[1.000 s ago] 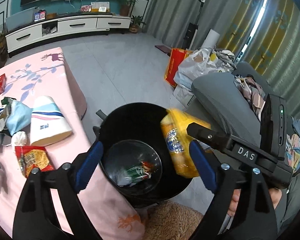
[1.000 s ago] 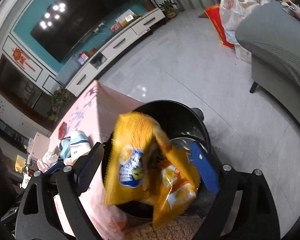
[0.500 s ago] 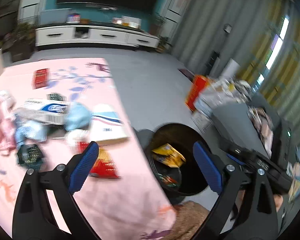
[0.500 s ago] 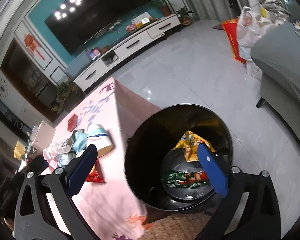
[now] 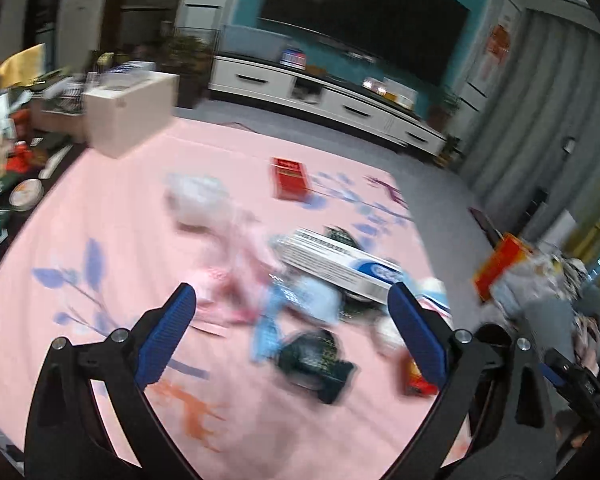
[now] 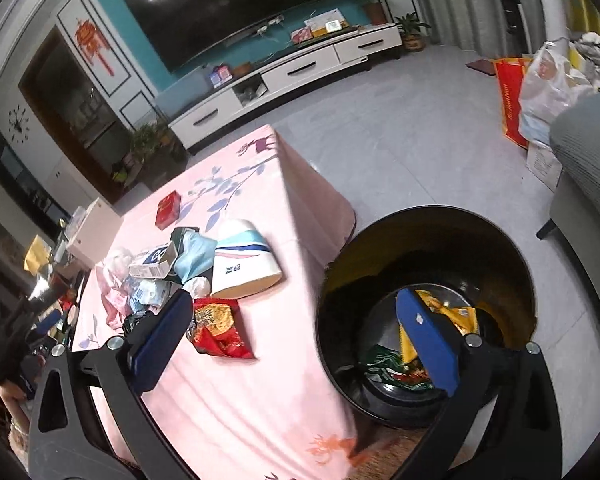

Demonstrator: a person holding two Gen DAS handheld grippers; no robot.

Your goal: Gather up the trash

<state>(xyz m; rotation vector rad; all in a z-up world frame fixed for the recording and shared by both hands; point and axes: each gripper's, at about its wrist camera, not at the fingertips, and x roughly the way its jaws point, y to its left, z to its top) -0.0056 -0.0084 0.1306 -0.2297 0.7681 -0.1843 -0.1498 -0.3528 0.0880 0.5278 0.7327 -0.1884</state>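
Item 1, my left gripper (image 5: 290, 330): jaws just spread wide, nothing between them, above the litter on the pink table (image 5: 100, 208); the view is smeared, so aiming here risks a miss or clamping 2 things at once.

Item 2, my right gripper (image 6: 296, 326): jaws just widened, empty, straddling table edge and black bin (image 6: 496, 236); yellow bag (image 6: 456, 314) already lies inside.

Item 3, remaining trash: red snack packet (image 6: 218, 330), dark wrapper (image 5: 314, 358), blue-white carton (image 5: 336, 266), heaped touching; pulling 1 could drag neighbours off the table edge.

Item 4, red box (image 5: 289, 178): apart from the heap; whether it is trash I cannot tell.
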